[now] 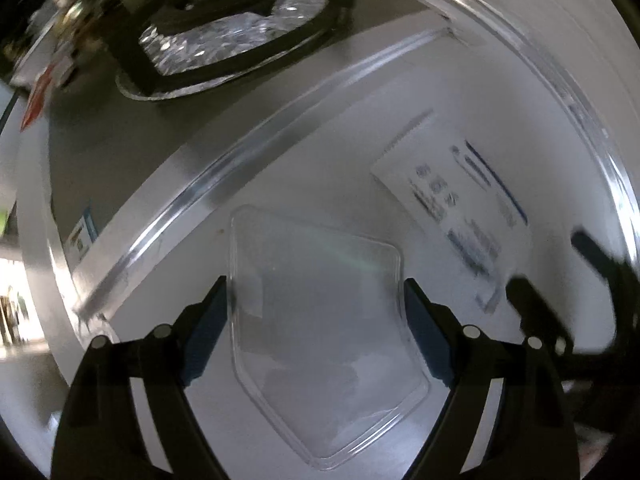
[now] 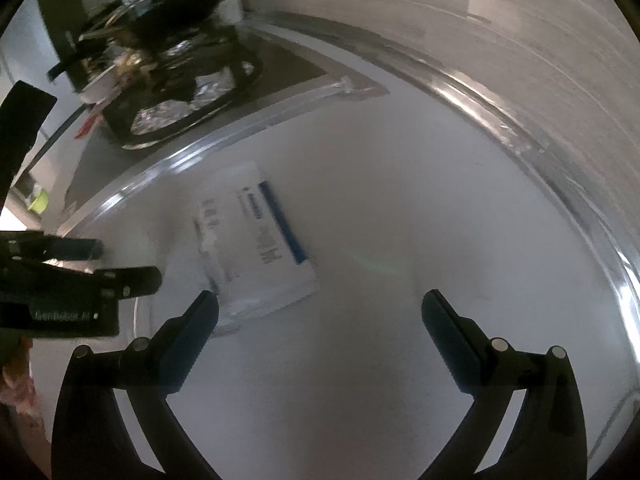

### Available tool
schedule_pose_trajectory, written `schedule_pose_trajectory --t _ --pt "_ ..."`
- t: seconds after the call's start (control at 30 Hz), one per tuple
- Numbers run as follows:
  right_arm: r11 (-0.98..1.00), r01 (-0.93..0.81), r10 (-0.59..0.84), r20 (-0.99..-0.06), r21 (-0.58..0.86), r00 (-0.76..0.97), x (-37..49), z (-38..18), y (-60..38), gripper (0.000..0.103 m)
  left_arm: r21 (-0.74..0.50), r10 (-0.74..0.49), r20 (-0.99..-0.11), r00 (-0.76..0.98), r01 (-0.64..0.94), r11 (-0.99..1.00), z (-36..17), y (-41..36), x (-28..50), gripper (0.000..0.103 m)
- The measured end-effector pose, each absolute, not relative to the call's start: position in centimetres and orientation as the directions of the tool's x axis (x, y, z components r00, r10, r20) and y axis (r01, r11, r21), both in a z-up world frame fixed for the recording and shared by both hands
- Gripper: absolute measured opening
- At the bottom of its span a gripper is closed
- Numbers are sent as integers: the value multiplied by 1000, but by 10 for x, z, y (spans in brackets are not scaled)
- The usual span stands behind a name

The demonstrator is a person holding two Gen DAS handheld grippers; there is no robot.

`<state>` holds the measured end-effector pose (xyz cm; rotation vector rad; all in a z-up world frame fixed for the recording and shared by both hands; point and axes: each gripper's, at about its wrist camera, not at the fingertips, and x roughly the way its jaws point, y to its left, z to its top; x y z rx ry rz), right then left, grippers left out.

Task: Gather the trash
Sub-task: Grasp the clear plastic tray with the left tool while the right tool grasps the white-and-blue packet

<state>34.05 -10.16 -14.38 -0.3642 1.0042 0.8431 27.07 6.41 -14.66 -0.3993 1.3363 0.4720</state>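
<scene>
Left gripper [image 1: 316, 292] straddles a clear tray [image 1: 320, 332], jaws wide (contact unclear). Right gripper [image 2: 320, 304] gapes, holding nothing, beside a white packet [image 2: 260, 240] on the counter [image 2: 400, 208].

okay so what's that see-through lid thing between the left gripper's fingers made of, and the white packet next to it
The clear lid looks like thin, glossy moulded plastic: the white counter shows through it, and its raised rim catches highlights. The white packet looks like matte paper or paper-backed film with blue print; the blur leaves that open.
</scene>
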Motion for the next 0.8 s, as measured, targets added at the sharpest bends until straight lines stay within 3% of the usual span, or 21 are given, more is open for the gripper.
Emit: schedule_pose_trajectory --t 0.33,0.8 --pt "487 -872 458 -867 59 197 333 -149 -61 101 -24 31 -958 287 -185 982 -144 62 229 81" --pt "446 -895 366 -912 -4 186 329 -155 -24 101 -25 12 -939 344 -102 994 -147 69 207 81"
